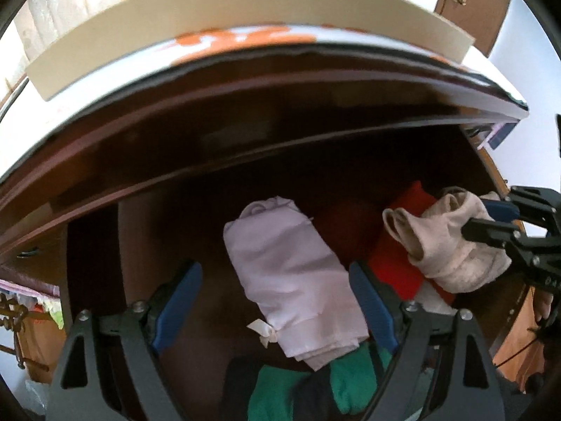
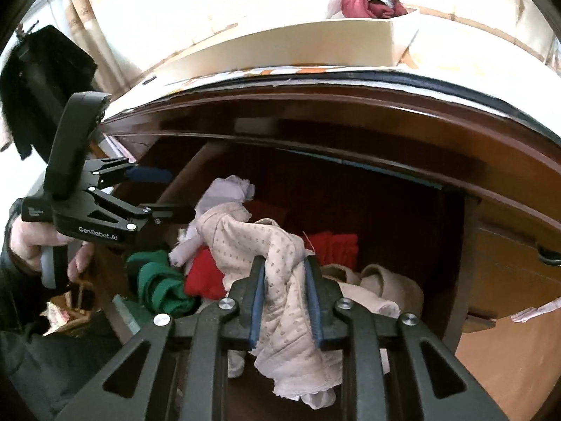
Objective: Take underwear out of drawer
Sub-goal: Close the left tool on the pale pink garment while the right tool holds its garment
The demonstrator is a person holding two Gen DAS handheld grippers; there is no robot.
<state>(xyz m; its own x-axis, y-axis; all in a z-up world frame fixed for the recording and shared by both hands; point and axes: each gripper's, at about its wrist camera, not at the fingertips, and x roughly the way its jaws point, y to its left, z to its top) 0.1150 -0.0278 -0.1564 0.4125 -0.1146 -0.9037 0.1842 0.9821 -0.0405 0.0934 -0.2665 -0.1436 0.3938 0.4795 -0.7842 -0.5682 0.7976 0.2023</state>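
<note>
The open wooden drawer (image 1: 91, 245) holds folded clothes. My right gripper (image 2: 284, 263) is shut on pale pink dotted underwear (image 2: 280, 280) and holds it above the drawer; in the left wrist view the underwear (image 1: 452, 245) hangs from the right gripper (image 1: 491, 217) at the right. My left gripper (image 1: 277, 273) is open and empty over a folded lilac garment (image 1: 291, 280). It shows in the right wrist view (image 2: 168, 193) at the left, jaws apart, over the drawer's left side.
Red clothes (image 1: 396, 259), green clothes (image 1: 347, 386) and beige items (image 2: 385, 280) lie in the drawer. A cream box (image 1: 175, 35) stands on the dresser top above. The person's hand (image 2: 31, 242) holds the left gripper. A drawer front with a handle (image 2: 547, 256) is at the right.
</note>
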